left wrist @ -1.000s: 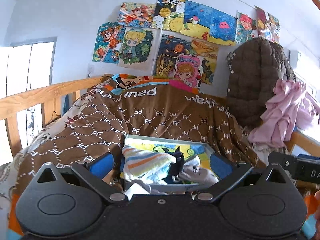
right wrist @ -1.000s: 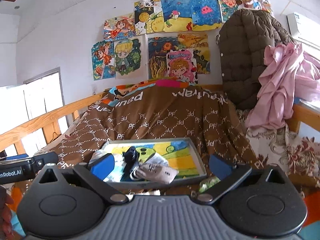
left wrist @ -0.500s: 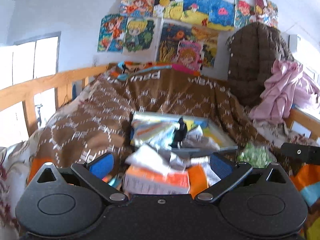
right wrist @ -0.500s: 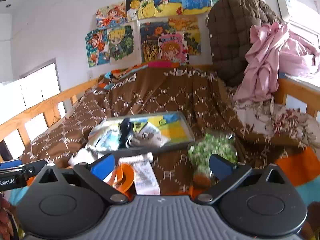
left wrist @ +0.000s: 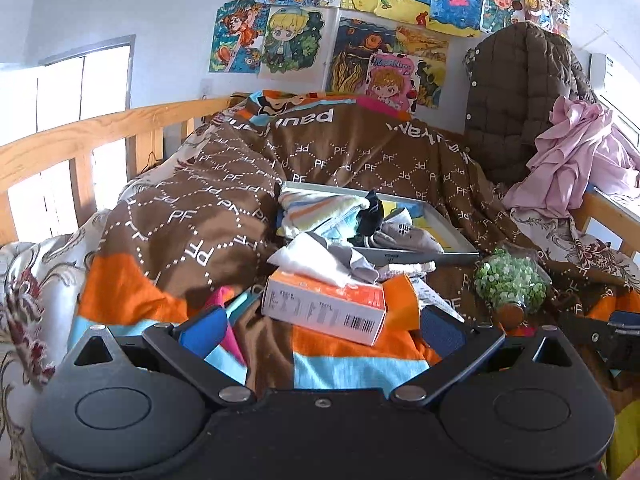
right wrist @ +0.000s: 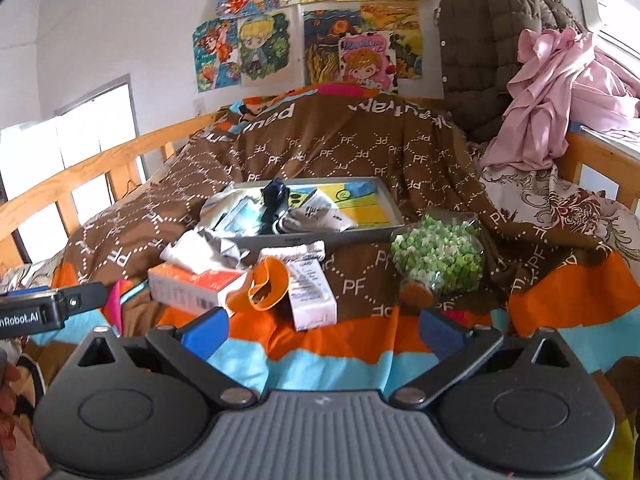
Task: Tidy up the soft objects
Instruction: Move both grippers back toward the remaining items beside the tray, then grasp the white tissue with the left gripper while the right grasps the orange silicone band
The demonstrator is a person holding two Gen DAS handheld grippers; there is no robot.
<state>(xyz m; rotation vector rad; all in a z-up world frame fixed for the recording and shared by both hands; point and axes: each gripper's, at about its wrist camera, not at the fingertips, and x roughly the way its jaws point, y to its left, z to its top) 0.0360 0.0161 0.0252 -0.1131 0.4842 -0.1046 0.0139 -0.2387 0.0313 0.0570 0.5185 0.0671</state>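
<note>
A home bedroom, prob. a child's. Bed w/ a wooden rail point(left wrist: 100, 128) along the left side and a brown "PF"-print blanket point(left wrist: 224, 200) heaped over it, orange and blue bands at the near edge. White wall above the bed is covered w/ hand-coloured cartoon drawings point(left wrist: 288, 36), taped edge to edge. A brown quilted coat point(right wrist: 492, 44) hangs at the right, pink clothing point(right wrist: 560, 92) draped beside it. Window point(left wrist: 68, 92) at left lets in bright daylight. White unit high at the right edge point(right wrist: 604, 4) could be an AC, only partly in view. Floral sheet point(right wrist: 552, 200) under the blanket on the right.
</note>
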